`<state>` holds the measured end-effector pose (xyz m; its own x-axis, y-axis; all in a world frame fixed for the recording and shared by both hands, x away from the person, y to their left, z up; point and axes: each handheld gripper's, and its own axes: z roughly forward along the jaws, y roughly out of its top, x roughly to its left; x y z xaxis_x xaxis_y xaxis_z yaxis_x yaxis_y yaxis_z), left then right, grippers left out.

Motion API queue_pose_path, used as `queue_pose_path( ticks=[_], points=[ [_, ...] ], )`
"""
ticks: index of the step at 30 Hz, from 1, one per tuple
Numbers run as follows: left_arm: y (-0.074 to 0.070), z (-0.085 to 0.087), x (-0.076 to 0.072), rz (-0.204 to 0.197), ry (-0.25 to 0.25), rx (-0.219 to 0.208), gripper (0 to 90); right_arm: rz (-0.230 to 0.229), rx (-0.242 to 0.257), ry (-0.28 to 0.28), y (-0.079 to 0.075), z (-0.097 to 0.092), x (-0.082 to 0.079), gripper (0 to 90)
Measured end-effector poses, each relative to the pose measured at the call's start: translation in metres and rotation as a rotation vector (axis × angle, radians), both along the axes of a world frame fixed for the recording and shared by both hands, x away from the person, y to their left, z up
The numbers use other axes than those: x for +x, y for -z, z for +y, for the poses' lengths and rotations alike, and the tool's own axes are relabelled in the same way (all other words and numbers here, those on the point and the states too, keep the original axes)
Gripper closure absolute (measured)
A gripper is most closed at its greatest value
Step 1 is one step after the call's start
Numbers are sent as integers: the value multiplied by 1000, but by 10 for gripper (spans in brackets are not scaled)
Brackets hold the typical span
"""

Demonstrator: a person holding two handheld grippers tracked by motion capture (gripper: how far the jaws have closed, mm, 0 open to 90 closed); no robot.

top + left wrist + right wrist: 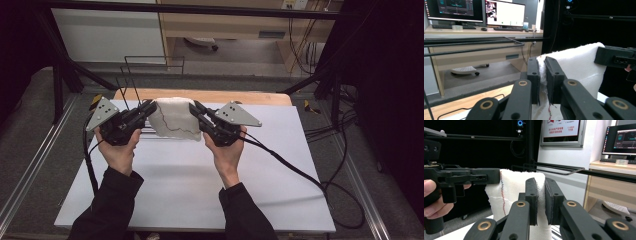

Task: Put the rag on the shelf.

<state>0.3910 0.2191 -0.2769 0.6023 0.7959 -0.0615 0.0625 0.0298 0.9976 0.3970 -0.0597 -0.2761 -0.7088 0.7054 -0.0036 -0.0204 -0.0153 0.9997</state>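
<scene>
Two hand-held grippers, one white cloth [174,120] stretched between them above the far part of the white table [200,190].

Left gripper [148,107]: jaws pinched tight on the cloth's left upper edge. In the left gripper view the two black pads sit close together with a thin fold of white fabric [574,65] clamped between them; the rest of the cloth spreads off to the right toward the other gripper's black body.

Right gripper [196,108]: jaws likewise clamped on the cloth's right upper edge. In the right gripper view the fabric [511,192] runs between the pads and hangs down to the left, a red-and-blue stitched line running down it.

Cloth hangs from the two grips as a short sheet, top edge held roughly level, lower edge draped near a black wire rack [150,75] that stands at the far side of the table. A dark thread line crosses its face in the high view.

Both hands [120,150] grip the handles from below, dark sleeves entering from the bottom edge. Cables trail off both grippers across the table.
</scene>
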Motion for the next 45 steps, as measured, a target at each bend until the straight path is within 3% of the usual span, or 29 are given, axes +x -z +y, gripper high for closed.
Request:
queue_pose_path(
  ticks=[18, 28, 45],
  points=[
    [-21, 21, 12, -18, -32, -35, 826, -20, 17, -15, -18, 23, 16, 822],
    [-37, 35, 16, -48, -53, -57, 826, -48, 20, -23, -34, 38, 23, 821],
    [-68, 55, 25, -95, -92, -43, 826, -93, 19, -16, -65, 62, 40, 822]
  ],
)
